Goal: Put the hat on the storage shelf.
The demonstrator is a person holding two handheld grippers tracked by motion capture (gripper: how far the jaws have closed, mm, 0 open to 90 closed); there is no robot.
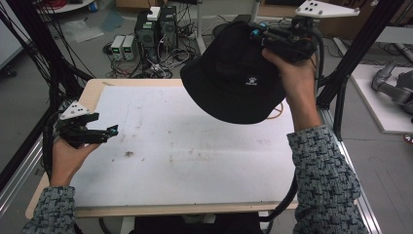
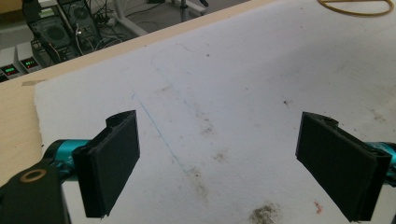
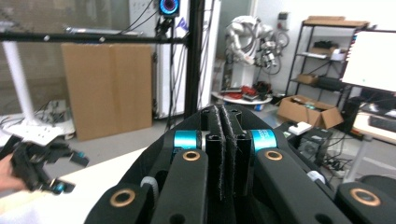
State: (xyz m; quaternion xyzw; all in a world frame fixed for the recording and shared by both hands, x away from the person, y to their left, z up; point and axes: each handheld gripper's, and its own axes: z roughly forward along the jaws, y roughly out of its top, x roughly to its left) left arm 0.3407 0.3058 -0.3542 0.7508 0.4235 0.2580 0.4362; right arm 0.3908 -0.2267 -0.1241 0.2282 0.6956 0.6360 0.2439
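Observation:
A black bucket hat (image 1: 234,73) with a small white logo hangs in the air over the far right part of the table. My right gripper (image 1: 255,33) is shut on its crown, held high by the hand. In the right gripper view the jaws (image 3: 223,140) press together on a thin fold of black fabric, with the hat (image 3: 149,161) bulging around them. My left gripper (image 1: 111,131) rests in the hand at the table's left edge. Its jaws (image 2: 217,163) stand wide open over the white mat (image 2: 243,93) with nothing between them.
A stained white mat (image 1: 185,146) covers the wooden table. A yellow loop (image 1: 277,111) lies on it under the hat, also visible as the yellow loop (image 2: 357,7). Power supplies and cables (image 1: 156,29) sit on the floor beyond. Black frame posts (image 1: 341,83) stand at the right.

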